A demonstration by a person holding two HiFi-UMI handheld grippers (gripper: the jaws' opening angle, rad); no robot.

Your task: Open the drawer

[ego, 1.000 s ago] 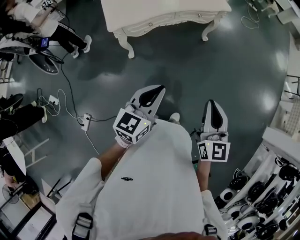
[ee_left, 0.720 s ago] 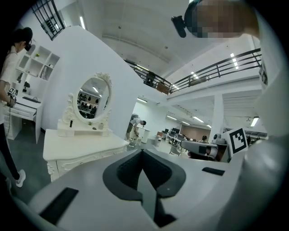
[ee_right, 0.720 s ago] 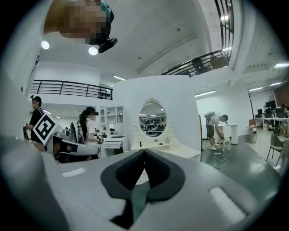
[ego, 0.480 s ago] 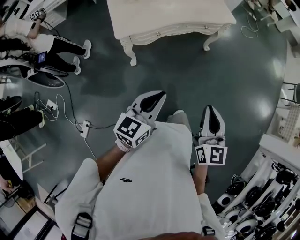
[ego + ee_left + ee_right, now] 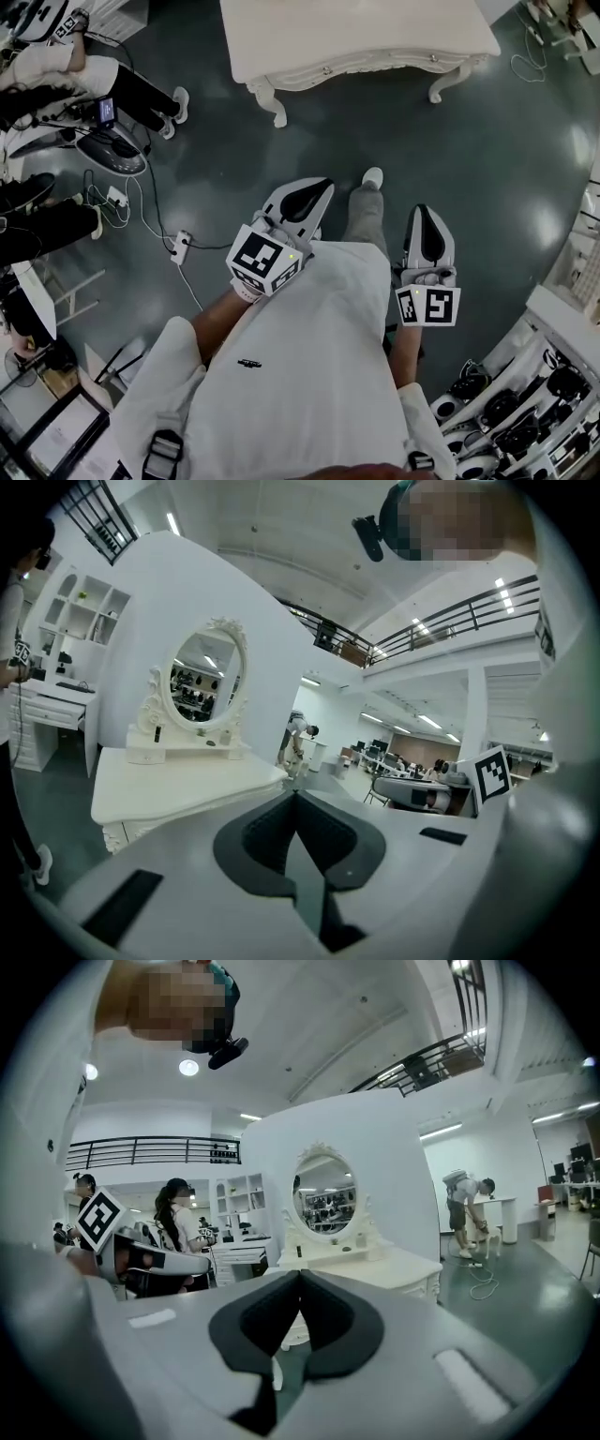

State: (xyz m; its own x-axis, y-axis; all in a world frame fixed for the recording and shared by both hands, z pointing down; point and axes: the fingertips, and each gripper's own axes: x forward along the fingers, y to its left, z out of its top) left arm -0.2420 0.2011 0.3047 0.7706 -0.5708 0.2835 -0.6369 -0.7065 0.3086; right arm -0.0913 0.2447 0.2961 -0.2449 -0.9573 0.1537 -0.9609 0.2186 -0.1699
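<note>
Well ahead of both grippers stands the dressing table point(image 5: 281, 37), its drawer point(image 5: 375, 64) apparently shut. Left gripper point(image 5: 305, 195) and right gripper point(image 5: 427, 225): jaws closed, empty. Approach step in hand; next requires opening jaws at a knob point(image 5: 325, 69).

Bare floor point(image 5: 469, 159) lies open up to the dressing table point(image 5: 356, 28). Cables and a power strip point(image 5: 181, 247) clutter the left. Racks point(image 5: 525, 394) stand close on the right.

The dressing table point(image 5: 356, 42) stands well ahead of the left gripper point(image 5: 311, 192) and the right gripper point(image 5: 424, 220); a mirror point(image 5: 204, 682) stands on its tabletop.
</note>
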